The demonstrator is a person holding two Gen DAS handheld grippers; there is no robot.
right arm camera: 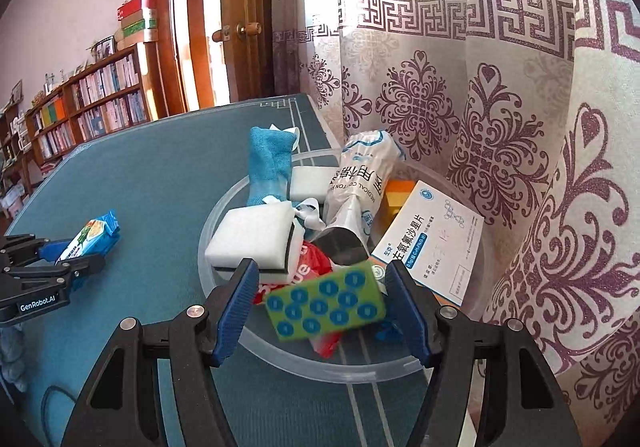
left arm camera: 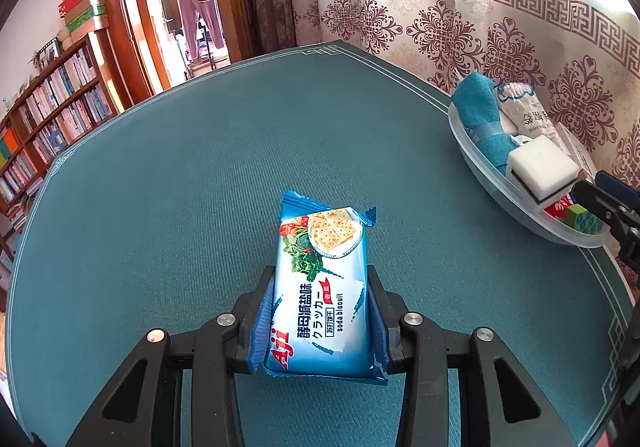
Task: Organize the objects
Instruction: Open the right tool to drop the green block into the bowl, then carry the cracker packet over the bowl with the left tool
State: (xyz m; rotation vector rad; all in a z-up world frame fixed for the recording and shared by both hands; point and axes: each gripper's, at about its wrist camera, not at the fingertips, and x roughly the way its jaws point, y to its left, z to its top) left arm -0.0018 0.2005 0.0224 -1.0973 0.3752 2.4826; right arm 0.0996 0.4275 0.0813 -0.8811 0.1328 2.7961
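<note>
**Biscuit pack clamped at my left, bin of oddments under my right**

A teal mat (left arm camera: 180, 187) with a pale line border covers the table, a patterned curtain (right arm camera: 500, 127) hanging just behind it and a bookshelf (left arm camera: 52, 115) by the wooden door beyond. My landmark is the clear plastic bin (right arm camera: 224, 207) at the mat's curtain-side edge.

My left gripper (left arm camera: 320, 311) is closed tight on a blue soda biscuit pack (left arm camera: 324, 287), its blue pads pressing the two long sides. The wrapper is glossy, printed with crackers and greens, its crimped far end pointing across the mat. It sits well apart from the bin, out over open mat.

My right gripper (right arm camera: 324, 307) stands partly open above the bin's near rim. A green block with blue dots (right arm camera: 328, 303) lies between its fingers, but the pads are clear of it on both sides.

Inside the bin I see a white sponge (right arm camera: 252, 239), a rolled blue cloth (right arm camera: 268, 167), a cotton swab bag (right arm camera: 356, 183), a white medicine box (right arm camera: 432, 243) against the curtain side, and a red wrapper (right arm camera: 316, 267) under the green block.
</note>
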